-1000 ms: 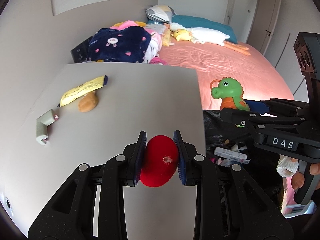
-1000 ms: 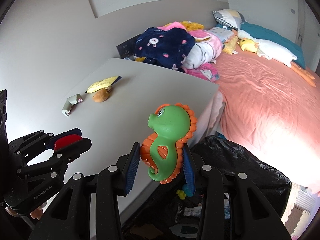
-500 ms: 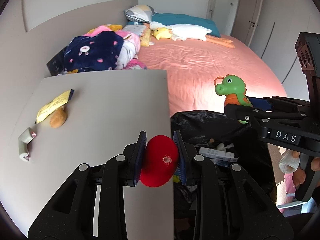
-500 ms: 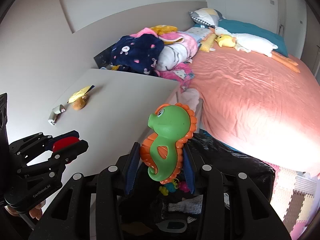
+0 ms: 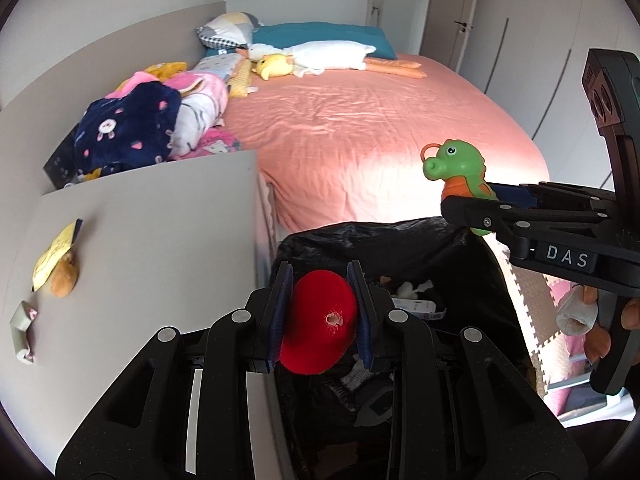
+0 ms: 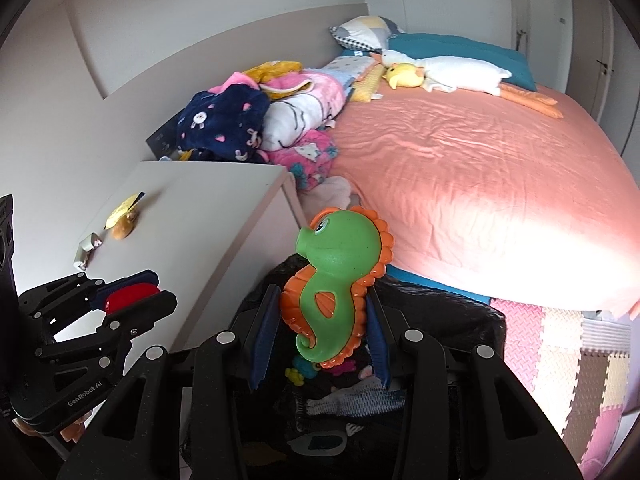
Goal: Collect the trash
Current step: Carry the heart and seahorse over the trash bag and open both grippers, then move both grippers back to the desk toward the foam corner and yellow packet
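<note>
You are holding a red piece in the left claw and a seahorse toy in the right claw, both over the black trash bag. At 9 o'clock, a yellow wrapper, brown scrap and grey scrap are waiting on the table.

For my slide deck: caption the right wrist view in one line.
Right gripper holds a green seahorse toy over the black trash bag, beside the bed.

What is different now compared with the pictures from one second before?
Both grippers moved sideways from over the table to above the black trash bag. The left gripper still clamps the red object; the right gripper still clamps the toy seahorse. The wrappers stayed on the table.
</note>
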`<move>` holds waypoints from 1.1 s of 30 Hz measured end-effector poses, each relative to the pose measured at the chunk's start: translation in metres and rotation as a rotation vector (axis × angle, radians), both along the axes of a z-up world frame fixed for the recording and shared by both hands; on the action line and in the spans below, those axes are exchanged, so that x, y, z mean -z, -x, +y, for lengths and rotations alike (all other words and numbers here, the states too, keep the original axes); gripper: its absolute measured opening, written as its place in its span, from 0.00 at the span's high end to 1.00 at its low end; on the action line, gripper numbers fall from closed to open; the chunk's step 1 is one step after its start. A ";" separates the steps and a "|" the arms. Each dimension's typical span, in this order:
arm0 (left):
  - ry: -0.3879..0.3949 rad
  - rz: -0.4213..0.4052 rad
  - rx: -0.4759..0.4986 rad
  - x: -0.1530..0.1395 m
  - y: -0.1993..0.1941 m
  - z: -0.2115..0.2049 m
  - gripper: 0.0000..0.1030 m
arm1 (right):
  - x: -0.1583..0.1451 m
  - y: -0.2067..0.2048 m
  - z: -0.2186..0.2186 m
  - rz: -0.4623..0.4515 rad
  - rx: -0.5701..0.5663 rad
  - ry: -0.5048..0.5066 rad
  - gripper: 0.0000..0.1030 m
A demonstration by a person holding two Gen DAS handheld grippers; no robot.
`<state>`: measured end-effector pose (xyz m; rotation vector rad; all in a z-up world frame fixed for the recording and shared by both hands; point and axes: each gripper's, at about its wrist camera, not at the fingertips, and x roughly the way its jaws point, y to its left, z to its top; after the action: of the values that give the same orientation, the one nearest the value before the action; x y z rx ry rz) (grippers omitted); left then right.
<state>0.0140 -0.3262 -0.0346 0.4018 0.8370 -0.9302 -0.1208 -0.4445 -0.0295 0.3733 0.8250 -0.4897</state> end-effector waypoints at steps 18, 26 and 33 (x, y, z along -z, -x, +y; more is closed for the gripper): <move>-0.071 0.064 0.132 0.019 0.023 -0.020 0.06 | -0.004 0.056 -0.034 -0.049 0.178 -0.044 0.18; -0.072 0.093 0.076 0.022 0.009 -0.006 0.06 | 0.001 0.047 -0.033 -0.039 0.163 -0.053 0.18; -0.072 0.105 0.043 0.025 0.000 0.007 0.06 | 0.006 0.024 -0.023 -0.022 0.112 -0.062 0.18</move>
<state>0.0143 -0.3188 -0.0591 0.4372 0.9632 -0.9693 -0.1453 -0.4672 -0.0355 0.4830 0.8016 -0.5643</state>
